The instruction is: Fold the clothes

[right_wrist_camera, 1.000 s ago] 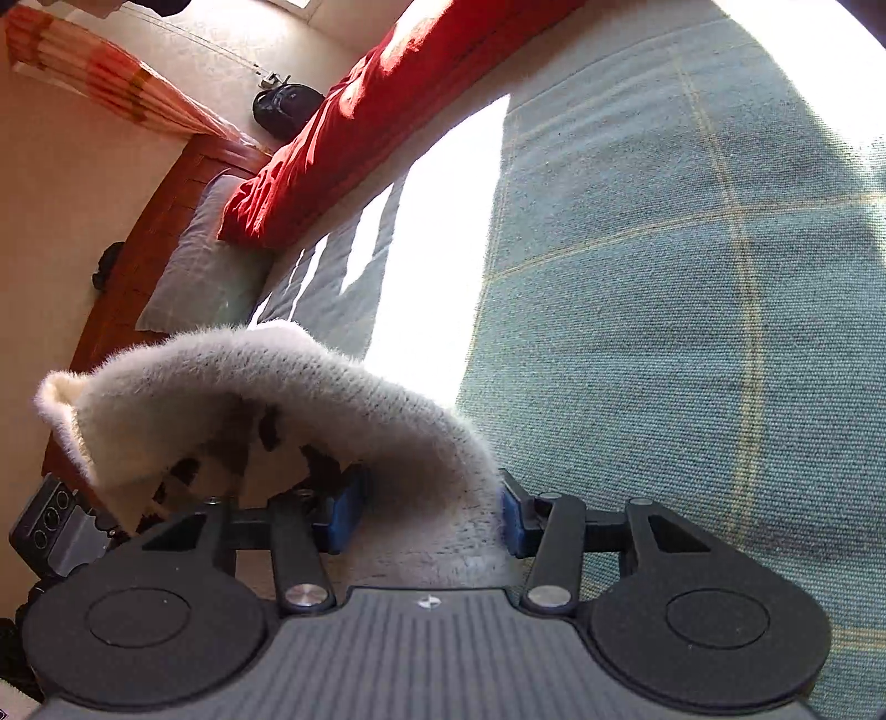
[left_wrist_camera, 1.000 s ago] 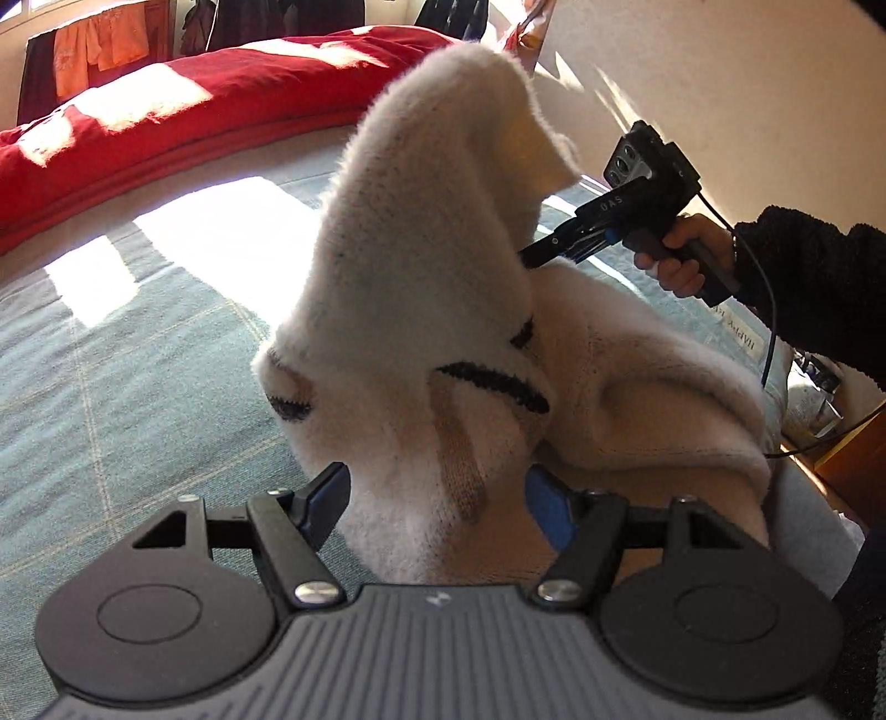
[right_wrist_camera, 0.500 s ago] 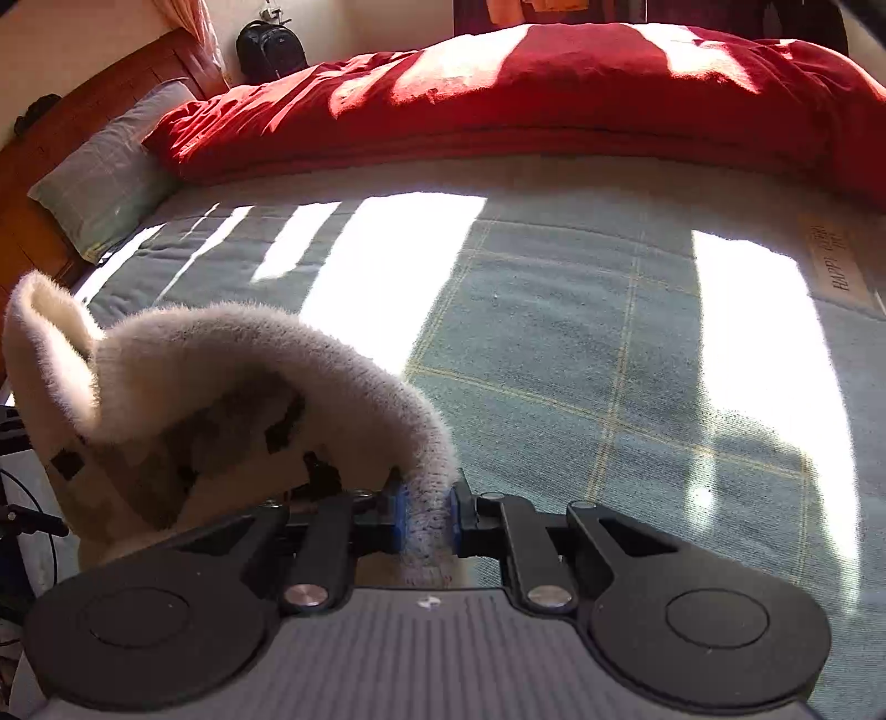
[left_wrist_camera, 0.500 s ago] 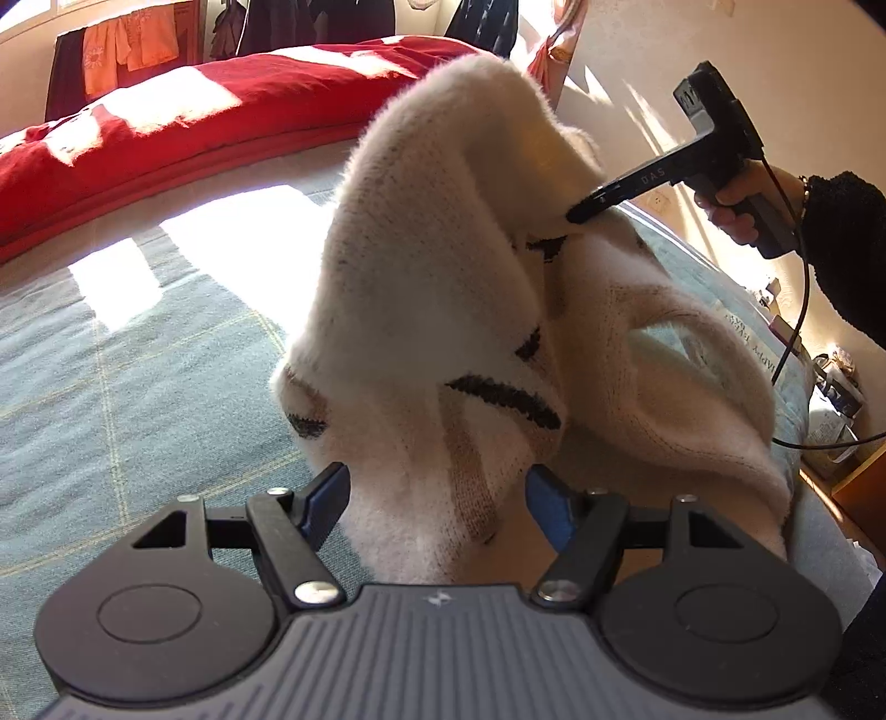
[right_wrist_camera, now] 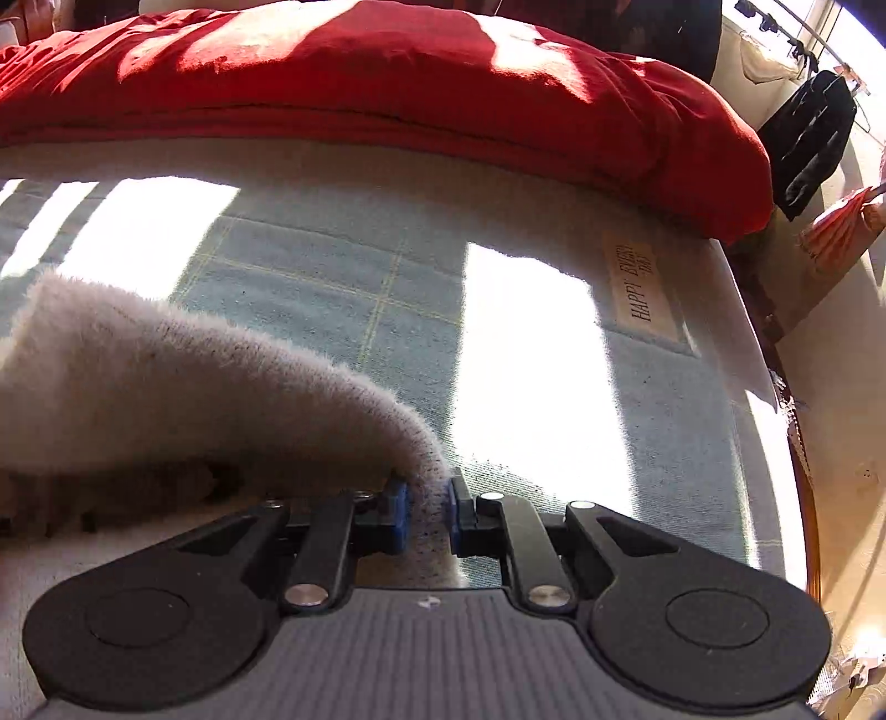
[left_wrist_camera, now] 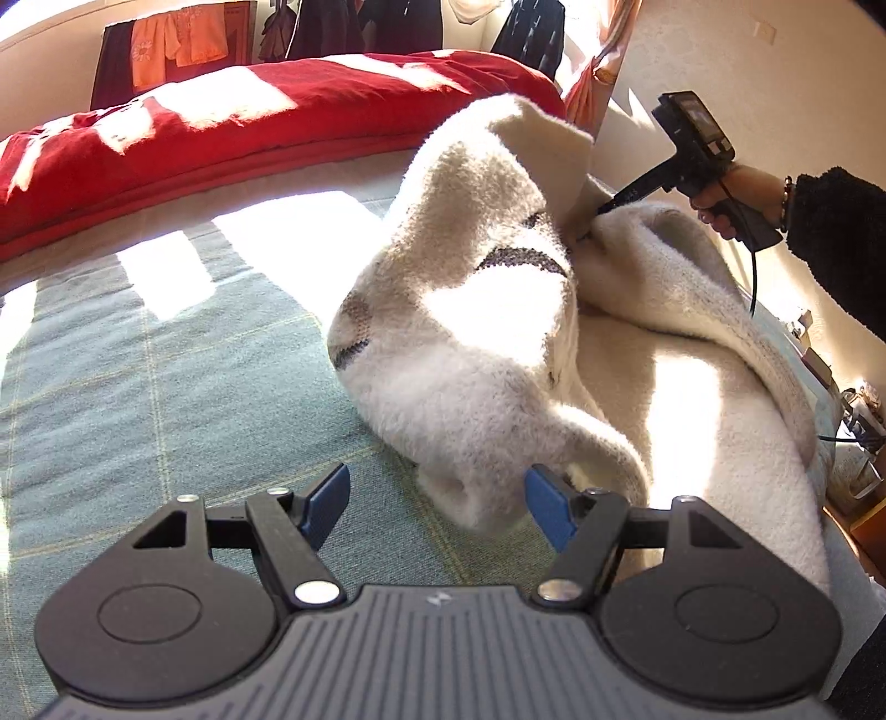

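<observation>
the right hand-held gripper (right_wrist_camera: 427, 512) pinches a fold of the fuzzy white sweater (left_wrist_camera: 470, 310), lifted off the bed (right_wrist_camera: 343, 288). the left hand-held gripper (left_wrist_camera: 437, 501) stands spread, sweater cloth lying between its blue pads (left_wrist_camera: 545, 507) ungripped.

Bedspread (left_wrist_camera: 138, 376): blue-green with thin yellow grid lines, filling the lower left of the left wrist view; bright sun patches across it. A sewn label (right_wrist_camera: 639, 282) reading "HAPPY" lies right of centre in the right wrist view.
Red duvet (left_wrist_camera: 249, 116): bunched along the far edge of the bed, across the top of both views.
Orange garments (left_wrist_camera: 177, 47): hanging, upper left of the left wrist view.
Dark clothes (left_wrist_camera: 360, 25): hanging, top centre.
Black garment (right_wrist_camera: 808, 138): hanging by the wall, upper right of the right wrist view.
Cream wall (left_wrist_camera: 803, 72): upper right.
</observation>
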